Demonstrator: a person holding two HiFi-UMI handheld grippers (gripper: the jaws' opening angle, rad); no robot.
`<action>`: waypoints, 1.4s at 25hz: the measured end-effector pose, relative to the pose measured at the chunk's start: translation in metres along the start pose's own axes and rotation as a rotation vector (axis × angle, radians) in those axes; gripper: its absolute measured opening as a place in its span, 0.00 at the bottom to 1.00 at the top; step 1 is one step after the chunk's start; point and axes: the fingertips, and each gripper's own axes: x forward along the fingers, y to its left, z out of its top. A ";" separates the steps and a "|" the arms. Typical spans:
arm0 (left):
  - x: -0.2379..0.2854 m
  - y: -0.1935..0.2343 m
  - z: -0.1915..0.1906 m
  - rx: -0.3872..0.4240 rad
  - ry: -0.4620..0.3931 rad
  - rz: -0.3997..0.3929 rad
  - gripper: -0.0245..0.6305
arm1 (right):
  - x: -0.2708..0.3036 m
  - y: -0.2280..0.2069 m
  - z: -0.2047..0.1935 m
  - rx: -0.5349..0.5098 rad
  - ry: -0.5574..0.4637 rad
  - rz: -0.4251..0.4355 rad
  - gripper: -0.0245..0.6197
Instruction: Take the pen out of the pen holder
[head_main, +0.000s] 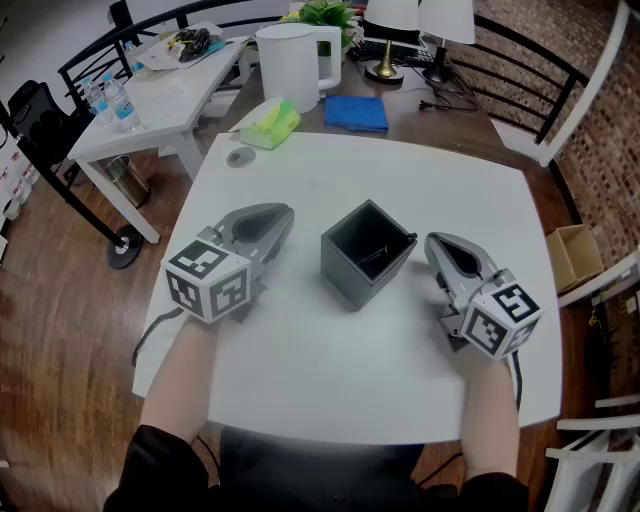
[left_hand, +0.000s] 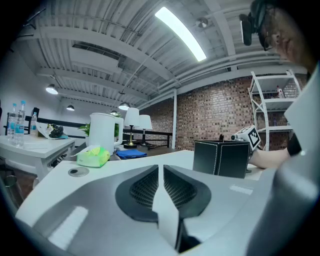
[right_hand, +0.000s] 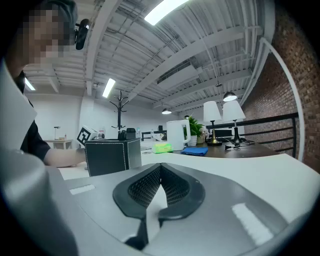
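A black square pen holder (head_main: 352, 270) stands in the middle of the white table (head_main: 330, 390). A dark pen (head_main: 378, 251) leans inside it. My left gripper (head_main: 283, 213) rests on the table to the holder's left, its jaws shut and empty. On the holder's right my right gripper (head_main: 433, 242) also lies with its jaws shut on nothing. The left gripper view shows the left gripper (left_hand: 161, 169) closed, with the holder (left_hand: 221, 157) ahead to the right. In the right gripper view the right gripper (right_hand: 160, 167) is closed and the holder (right_hand: 111, 155) is ahead to the left.
Beyond the table's far edge stand a white kettle (head_main: 292, 62), a green tissue pack (head_main: 270, 122), a blue cloth (head_main: 356, 112) and lamps (head_main: 390, 30). A small round disc (head_main: 240, 157) lies at the far left corner. A cardboard box (head_main: 573, 255) sits on the floor at the right.
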 end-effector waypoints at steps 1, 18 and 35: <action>0.000 0.000 0.000 -0.002 0.000 0.001 0.08 | 0.000 0.000 0.000 0.000 0.002 0.002 0.06; -0.001 -0.001 -0.003 -0.005 0.002 0.006 0.08 | -0.023 0.028 0.060 -0.001 -0.111 0.028 0.14; 0.001 -0.001 -0.003 -0.005 0.002 0.005 0.08 | 0.004 0.075 0.055 -0.007 -0.057 0.106 0.19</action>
